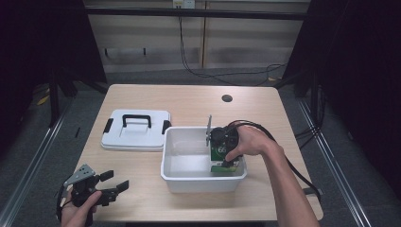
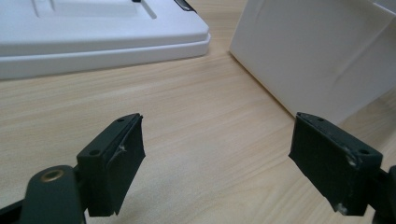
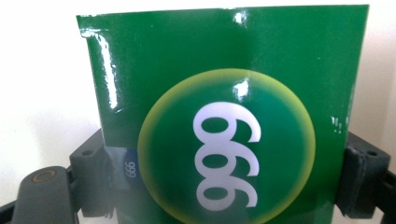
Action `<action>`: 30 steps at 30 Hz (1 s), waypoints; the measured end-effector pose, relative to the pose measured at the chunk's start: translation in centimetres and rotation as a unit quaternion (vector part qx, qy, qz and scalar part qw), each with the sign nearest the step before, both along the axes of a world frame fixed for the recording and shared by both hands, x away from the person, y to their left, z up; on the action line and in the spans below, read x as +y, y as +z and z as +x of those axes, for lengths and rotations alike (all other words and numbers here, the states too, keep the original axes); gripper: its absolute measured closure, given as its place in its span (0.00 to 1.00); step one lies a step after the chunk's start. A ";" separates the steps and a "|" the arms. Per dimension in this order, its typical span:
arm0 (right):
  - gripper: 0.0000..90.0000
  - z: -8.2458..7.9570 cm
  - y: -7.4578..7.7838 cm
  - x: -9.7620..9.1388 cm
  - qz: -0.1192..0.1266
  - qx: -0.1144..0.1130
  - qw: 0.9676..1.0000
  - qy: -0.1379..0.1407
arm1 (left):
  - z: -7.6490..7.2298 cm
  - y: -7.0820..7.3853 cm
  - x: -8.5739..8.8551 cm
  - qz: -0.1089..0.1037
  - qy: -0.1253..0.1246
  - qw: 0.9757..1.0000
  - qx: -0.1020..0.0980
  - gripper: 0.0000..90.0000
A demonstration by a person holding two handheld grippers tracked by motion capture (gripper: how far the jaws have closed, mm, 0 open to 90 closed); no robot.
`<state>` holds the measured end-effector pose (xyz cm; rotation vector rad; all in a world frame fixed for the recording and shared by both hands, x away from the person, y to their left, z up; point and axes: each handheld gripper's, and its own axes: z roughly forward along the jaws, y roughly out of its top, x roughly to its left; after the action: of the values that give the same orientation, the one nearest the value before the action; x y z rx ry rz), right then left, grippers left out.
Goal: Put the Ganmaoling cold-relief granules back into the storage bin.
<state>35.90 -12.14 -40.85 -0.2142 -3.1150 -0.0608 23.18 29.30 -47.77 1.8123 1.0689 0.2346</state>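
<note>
in the bin (image 1: 189,182), one green box (image 3: 224,107)

The tub (image 1: 189,177) sits on the table (image 1: 189,99), and the lid (image 1: 135,132) lies just left of it. The box (image 1: 218,153) is in the tub, at its right side.

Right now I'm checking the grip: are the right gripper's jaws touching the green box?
Touching. The right gripper view shows the green box pressed between both black jaws of the right gripper, one against each side edge, with no gap.
</note>
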 end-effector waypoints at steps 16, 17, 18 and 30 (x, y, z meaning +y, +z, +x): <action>0.14 0.1 0.0 0.1 -0.007 0.007 1.000 -0.011 | 0.0 0.0 0.0 0.000 0.000 1.000 0.000 0.19; 0.14 0.2 0.0 0.1 -0.005 0.006 1.000 -0.008 | 0.0 0.0 0.0 0.000 0.000 1.000 0.000 0.19; 0.14 0.2 0.0 0.0 -0.005 0.006 1.000 -0.008 | 0.0 0.0 0.0 0.000 0.000 1.000 0.000 0.19; 0.14 0.4 0.3 -0.2 0.002 0.017 1.000 -0.008 | 0.1 0.0 -0.1 0.000 -0.001 1.000 0.002 0.19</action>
<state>36.29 -12.31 -40.57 -0.2360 -3.0791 -0.0636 23.29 29.20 -47.78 1.8142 1.0694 0.2305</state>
